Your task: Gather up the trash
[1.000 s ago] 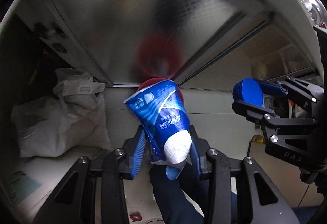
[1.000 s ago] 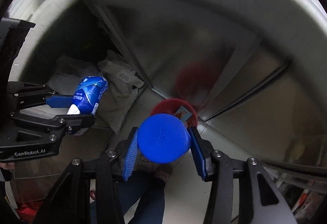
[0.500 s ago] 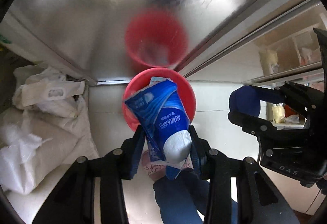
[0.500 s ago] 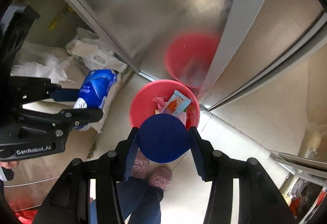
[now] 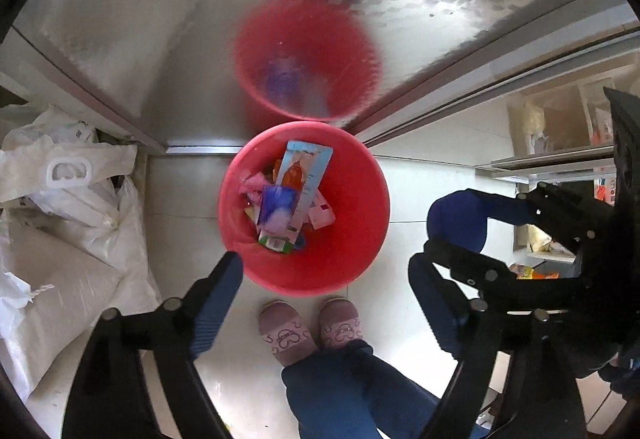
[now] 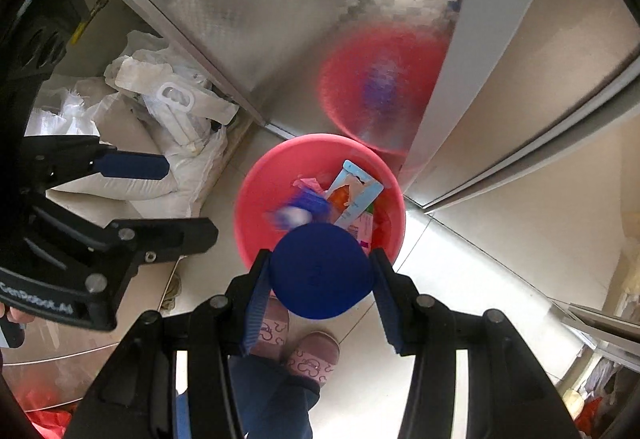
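Looking down from the left wrist, both left gripper [image 5: 326,297] fingers frame a red bin [image 5: 352,239] on the floor, with pink slippers [image 5: 308,331] at 6 o'clock below it. The jaws have just been opening and now stand spread with nothing between them; the blue pouch [image 5: 277,209] lies inside the bin, blurred, among a tall carton [image 5: 306,175] and other wrappers, at 12 o'clock from the gripper and well clear of its pads. That view shows the right gripper [image 5: 436,263] only side-on at 3 o'clock, a blue lid [image 5: 456,219] edge-on between its fingers. The right wrist view shows what the left cannot: the right gripper [image 6: 318,279] pinches that round lid [image 6: 320,271] flat-on across its width, over the bin's [image 6: 260,191] 6 o'clock rim. White sacks [image 6: 168,135] lie at 10 o'clock there, beside the steel panel [image 6: 260,19], whose sheen mirrors the bin.
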